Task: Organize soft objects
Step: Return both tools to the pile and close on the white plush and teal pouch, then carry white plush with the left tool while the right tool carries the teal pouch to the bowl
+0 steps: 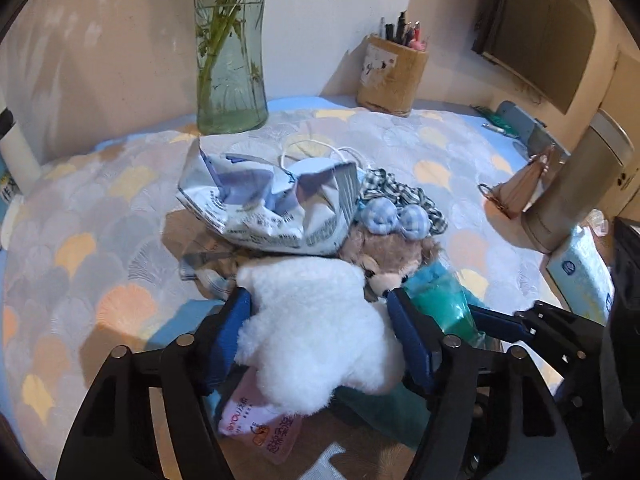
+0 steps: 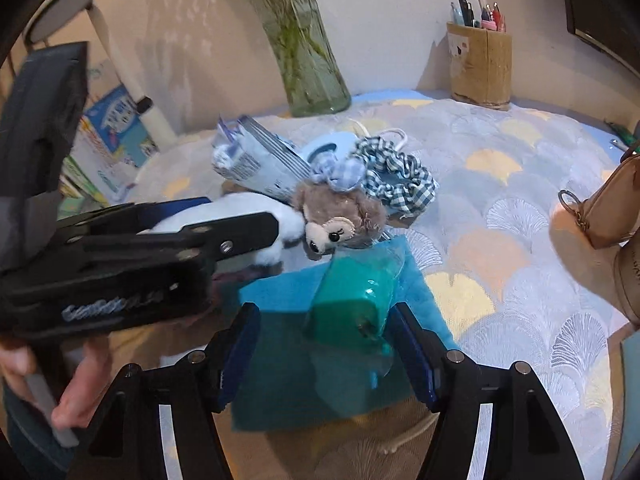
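Note:
A plush toy with a white fluffy body (image 1: pixel 312 320) and a brown head with a blue checked bow (image 1: pixel 384 256) lies on the patterned tablecloth. My left gripper (image 1: pixel 320 300) has its blue fingers on both sides of the white body, closed on it; it also shows in the right wrist view (image 2: pixel 224 232). My right gripper (image 2: pixel 324 312) is open, its fingers either side of a teal packet (image 2: pixel 352 300) on a blue cloth (image 2: pixel 304 360). A checked scrunchie (image 2: pixel 396 176) and a crumpled white-blue wrapper (image 1: pixel 272 208) lie behind the toy.
A glass vase with stems (image 1: pixel 230 60) and a cardboard pen holder (image 1: pixel 394 72) stand at the back. A tan pouch (image 1: pixel 520 188) and a grey cylinder (image 1: pixel 576 188) stand right. A pink tissue pack (image 1: pixel 260 428) lies under the toy. Books (image 2: pixel 112 140) are at left.

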Action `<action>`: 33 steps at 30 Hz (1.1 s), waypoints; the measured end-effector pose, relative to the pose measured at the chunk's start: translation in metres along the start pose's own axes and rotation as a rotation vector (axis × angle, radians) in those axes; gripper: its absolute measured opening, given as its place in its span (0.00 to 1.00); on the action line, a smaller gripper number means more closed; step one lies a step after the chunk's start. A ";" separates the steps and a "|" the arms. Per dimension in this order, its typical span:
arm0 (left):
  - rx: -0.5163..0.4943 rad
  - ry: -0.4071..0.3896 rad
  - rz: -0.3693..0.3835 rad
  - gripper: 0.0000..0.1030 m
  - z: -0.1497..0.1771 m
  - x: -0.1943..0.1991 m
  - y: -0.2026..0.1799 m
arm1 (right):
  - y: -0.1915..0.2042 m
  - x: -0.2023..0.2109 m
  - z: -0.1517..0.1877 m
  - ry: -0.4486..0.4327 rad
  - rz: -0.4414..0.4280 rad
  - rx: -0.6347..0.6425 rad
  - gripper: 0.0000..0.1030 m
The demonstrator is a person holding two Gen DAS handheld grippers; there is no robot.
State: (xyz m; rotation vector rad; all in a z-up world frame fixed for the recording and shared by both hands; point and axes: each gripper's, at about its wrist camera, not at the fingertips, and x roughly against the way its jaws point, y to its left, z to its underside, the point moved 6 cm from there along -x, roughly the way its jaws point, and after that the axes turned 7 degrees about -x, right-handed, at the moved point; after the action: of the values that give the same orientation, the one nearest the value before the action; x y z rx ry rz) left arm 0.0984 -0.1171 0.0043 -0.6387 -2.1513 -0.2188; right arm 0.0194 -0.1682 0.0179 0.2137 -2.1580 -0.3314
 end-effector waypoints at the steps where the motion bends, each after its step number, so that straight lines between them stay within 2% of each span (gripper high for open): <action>1: -0.008 -0.009 -0.001 0.59 0.002 0.000 -0.001 | -0.001 -0.002 0.001 -0.005 -0.005 -0.009 0.62; 2: -0.012 -0.017 0.000 0.56 0.004 0.000 -0.002 | -0.004 -0.002 0.002 -0.014 -0.004 -0.015 0.60; 4: -0.011 -0.040 0.000 0.52 0.005 0.002 -0.002 | -0.009 -0.001 0.002 -0.029 0.017 -0.024 0.47; 5: -0.012 -0.054 0.000 0.46 0.004 0.004 -0.002 | -0.011 -0.001 0.001 -0.030 0.019 -0.029 0.43; 6: -0.017 -0.070 -0.004 0.42 0.003 0.009 -0.002 | -0.011 0.000 0.001 -0.033 0.012 -0.035 0.43; 7: -0.021 -0.079 -0.004 0.42 0.003 0.013 -0.003 | -0.013 0.001 0.000 -0.038 0.010 -0.041 0.40; 10: -0.020 -0.107 -0.019 0.42 0.006 0.034 -0.002 | -0.013 0.008 0.000 -0.040 -0.016 -0.038 0.39; 12: -0.017 -0.125 -0.035 0.42 0.014 0.052 -0.001 | -0.012 0.016 0.003 -0.042 0.000 -0.017 0.39; 15: -0.003 -0.142 -0.019 0.43 0.030 0.071 0.001 | -0.013 0.031 0.006 -0.035 -0.022 0.008 0.39; 18: -0.022 -0.125 -0.027 0.46 0.043 0.065 -0.001 | -0.015 0.033 0.005 -0.039 -0.003 0.040 0.39; 19: -0.025 -0.120 -0.026 0.52 0.047 0.062 -0.001 | -0.015 0.031 0.005 -0.037 -0.003 0.039 0.39; 22: -0.003 -0.113 0.043 0.53 0.056 0.052 -0.004 | -0.019 0.024 0.006 -0.028 -0.021 0.020 0.39; 24: 0.023 -0.103 0.059 0.62 0.059 0.047 -0.002 | -0.021 0.019 0.010 -0.019 -0.017 0.012 0.40; 25: 0.037 -0.104 0.054 0.69 0.061 0.045 -0.001 | -0.022 0.017 0.012 -0.009 -0.009 0.007 0.41; 27: 0.056 -0.107 0.050 0.69 0.064 0.042 0.002 | -0.021 0.016 0.014 -0.002 -0.025 -0.006 0.46; 29: 0.063 -0.098 0.063 0.69 0.066 0.043 0.002 | -0.020 0.018 0.014 -0.015 -0.034 -0.017 0.57; 31: 0.053 -0.106 0.065 0.71 0.067 0.047 -0.002 | -0.020 0.017 0.014 -0.015 -0.019 -0.019 0.57; 33: 0.027 -0.098 0.037 0.77 0.068 0.048 -0.007 | -0.020 0.014 0.015 -0.014 -0.003 -0.017 0.57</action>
State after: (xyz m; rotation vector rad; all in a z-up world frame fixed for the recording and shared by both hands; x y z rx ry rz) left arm 0.0231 -0.0801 0.0004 -0.6859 -2.2305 -0.1407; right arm 0.0000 -0.1885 0.0140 0.2057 -2.1680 -0.3533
